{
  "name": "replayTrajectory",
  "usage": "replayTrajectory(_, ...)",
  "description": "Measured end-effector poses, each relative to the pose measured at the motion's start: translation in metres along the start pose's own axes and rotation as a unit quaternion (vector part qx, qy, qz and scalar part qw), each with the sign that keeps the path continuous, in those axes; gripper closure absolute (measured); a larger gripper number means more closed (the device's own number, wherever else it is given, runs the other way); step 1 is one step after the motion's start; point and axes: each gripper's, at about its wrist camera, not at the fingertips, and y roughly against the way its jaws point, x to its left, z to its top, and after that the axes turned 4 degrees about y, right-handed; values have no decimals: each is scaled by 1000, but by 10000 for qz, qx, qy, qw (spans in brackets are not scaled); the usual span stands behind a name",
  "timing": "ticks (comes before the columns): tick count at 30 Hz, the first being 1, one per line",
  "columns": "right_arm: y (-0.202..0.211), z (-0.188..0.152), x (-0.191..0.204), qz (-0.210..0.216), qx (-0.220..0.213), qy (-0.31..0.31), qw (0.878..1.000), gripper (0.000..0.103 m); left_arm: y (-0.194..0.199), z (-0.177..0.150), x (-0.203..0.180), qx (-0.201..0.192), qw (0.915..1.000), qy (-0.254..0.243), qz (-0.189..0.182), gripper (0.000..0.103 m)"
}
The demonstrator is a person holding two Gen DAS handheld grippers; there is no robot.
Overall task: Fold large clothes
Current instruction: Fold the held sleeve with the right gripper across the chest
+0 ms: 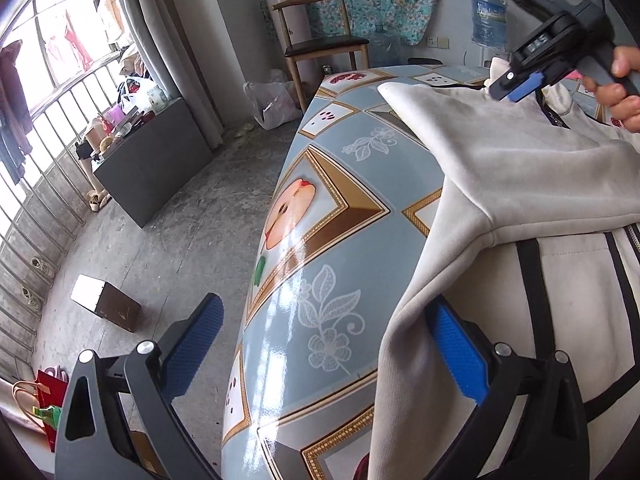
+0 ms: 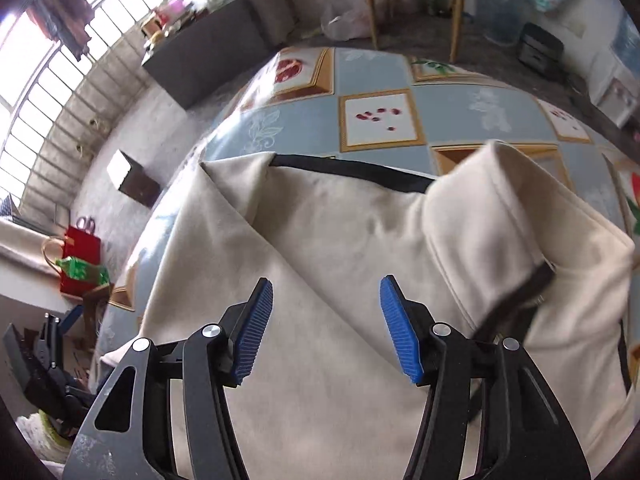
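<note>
We see the jacket (image 2: 320,240) flat on the counter (image 1: 336,216), long axis along counter edge. Right tool (image 2: 326,324) half open, empty, above it. Left tool (image 1: 320,344) wide open, empty, straddling jacket's edge; nearer.

Bare tablecloth (image 2: 440,100) lies open beyond the cream jacket (image 2: 340,248); its raised folded sleeve (image 2: 500,200) blocks the right side; a wooden chair (image 1: 320,36) stands past the table's far end.

The left gripper (image 1: 332,344) points steeply down, its 2 blue pads wide apart with nothing pinched. The right gripper (image 2: 326,328) also tilts down, jaws parted and empty, a hand (image 1: 618,88) clasping its handle.
</note>
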Motion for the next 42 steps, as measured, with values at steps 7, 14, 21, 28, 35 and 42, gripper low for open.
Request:
replayTrajectory(7,-9,-16,29,-430,346,842,9949,89,-2,-1,5,-39,9998,105,-137,4)
replayTrajectory(14,15,-4,41,-667,-52,1144,9912,99,-3,-2,6,-68,9997,168,-163,4)
replayTrajectory(21,-4,-6,41,-1019,-166,860,9909,89,-2,-4,5,-70,9997,154,-169,4)
replayTrajectory(28,150,-98,-30,-1093,-1406,-824,9806,54,10,-1,16,-51,9993,75,-367,4)
replayTrajectory(35,160,-272,-100,-1130,-877,-2879,9469,55,32,14,8,-70,9968,-40,-796,4)
replayTrajectory(42,124,-308,-116,-1245,-875,-3184,9357,93,30,23,-52,107,9927,-361,-1148,4)
